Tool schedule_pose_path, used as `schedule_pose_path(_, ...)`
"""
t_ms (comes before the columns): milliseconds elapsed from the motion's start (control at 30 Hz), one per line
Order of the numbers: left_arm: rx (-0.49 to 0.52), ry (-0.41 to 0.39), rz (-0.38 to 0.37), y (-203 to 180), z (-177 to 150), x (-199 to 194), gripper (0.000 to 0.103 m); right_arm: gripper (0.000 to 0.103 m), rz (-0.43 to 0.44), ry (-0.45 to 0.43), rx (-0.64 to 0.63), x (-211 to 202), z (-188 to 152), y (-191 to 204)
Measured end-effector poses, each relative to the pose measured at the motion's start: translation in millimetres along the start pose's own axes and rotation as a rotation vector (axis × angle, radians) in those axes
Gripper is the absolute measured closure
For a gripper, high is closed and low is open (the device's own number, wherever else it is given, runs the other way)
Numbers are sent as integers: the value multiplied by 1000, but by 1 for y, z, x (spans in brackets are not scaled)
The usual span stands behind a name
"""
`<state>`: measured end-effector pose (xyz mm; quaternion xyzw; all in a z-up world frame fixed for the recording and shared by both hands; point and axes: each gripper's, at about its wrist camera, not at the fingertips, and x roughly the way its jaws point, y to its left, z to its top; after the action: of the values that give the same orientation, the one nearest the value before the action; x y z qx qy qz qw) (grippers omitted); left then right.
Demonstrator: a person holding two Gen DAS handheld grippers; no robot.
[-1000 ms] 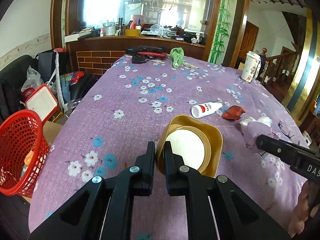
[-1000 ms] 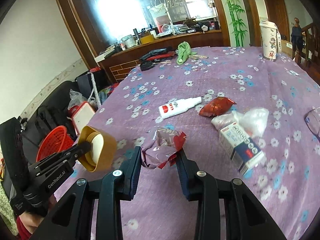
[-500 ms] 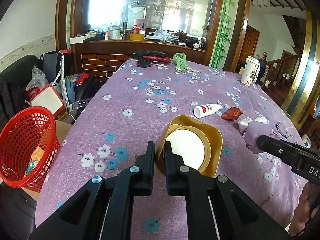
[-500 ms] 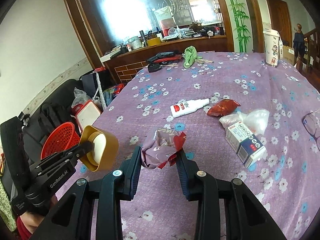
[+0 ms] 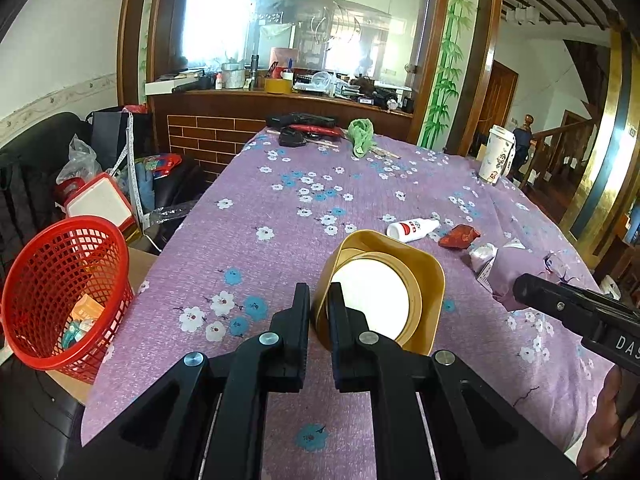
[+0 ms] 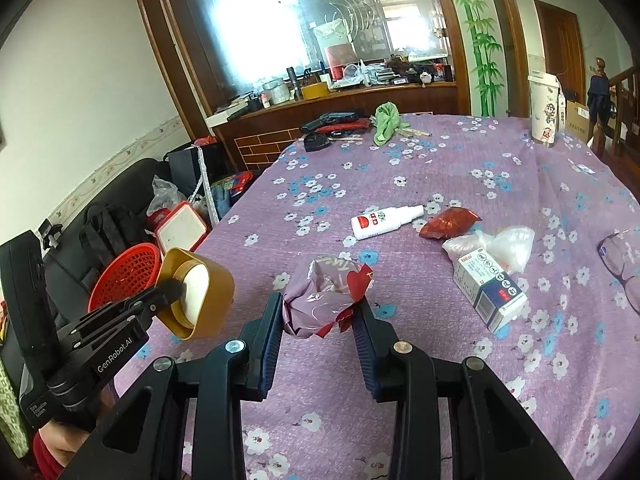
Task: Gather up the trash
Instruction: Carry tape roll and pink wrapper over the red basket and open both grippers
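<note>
My left gripper [image 5: 319,300] is shut on the rim of a gold square container [image 5: 384,292] with a white round inside, held above the purple flowered tablecloth [image 5: 280,208]. In the right wrist view the same gold container [image 6: 200,292] hangs at the left in that gripper. My right gripper [image 6: 318,312] is shut on a crumpled purple and red wrapper [image 6: 324,292], lifted off the cloth. A red mesh basket [image 5: 60,296] with some trash inside stands left of the table, below its edge. On the cloth lie a white bottle [image 6: 384,220], a red packet [image 6: 448,222], a clear bag [image 6: 504,244] and a small medicine box [image 6: 488,288].
A paper cup [image 5: 496,154] stands at the far right of the table. A green cloth [image 5: 360,136] and dark items [image 5: 304,124] lie at the far end. Glasses [image 6: 620,260] rest at the right edge. Bags and a black sofa [image 5: 24,168] crowd the floor at left.
Both grippers have pulled back and risen a little with their loads. The table looks farther away and the red basket shows more fully at the left.
</note>
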<state>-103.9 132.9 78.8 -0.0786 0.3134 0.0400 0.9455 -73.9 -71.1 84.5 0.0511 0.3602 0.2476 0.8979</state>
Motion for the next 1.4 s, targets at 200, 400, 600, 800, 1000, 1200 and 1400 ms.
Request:
schedule_pose_path(200, 0, -17, -2, 1, -1, -13, 95, 66, -1, -14, -13, -10, -2, 7)
schedule_pose_path(400, 2, -27, -6, 3, -1, -22, 95, 66, 9, -17, -19, -14, -3, 14)
schedule_pose_path(600, -10, -34, 0, 10, 0, -28, 95, 66, 22, -11, -30, -9, 0, 23)
schedule_pose_path(800, -37, -41, 24, 32, 2, -34, 94, 66, 55, 15, -57, 8, 5, 45)
schedule_pose_path(1000, -107, -71, 76, 72, 5, -45, 94, 66, 87, 47, -95, 28, 14, 71)
schedule_pose_path(1200, -200, -105, 162, 127, 7, -58, 94, 66, 136, 73, -161, 48, 24, 112)
schedule_pose_path(1400, -298, -125, 266, 186, 1, -69, 94, 66, 201, 104, -230, 72, 32, 160)
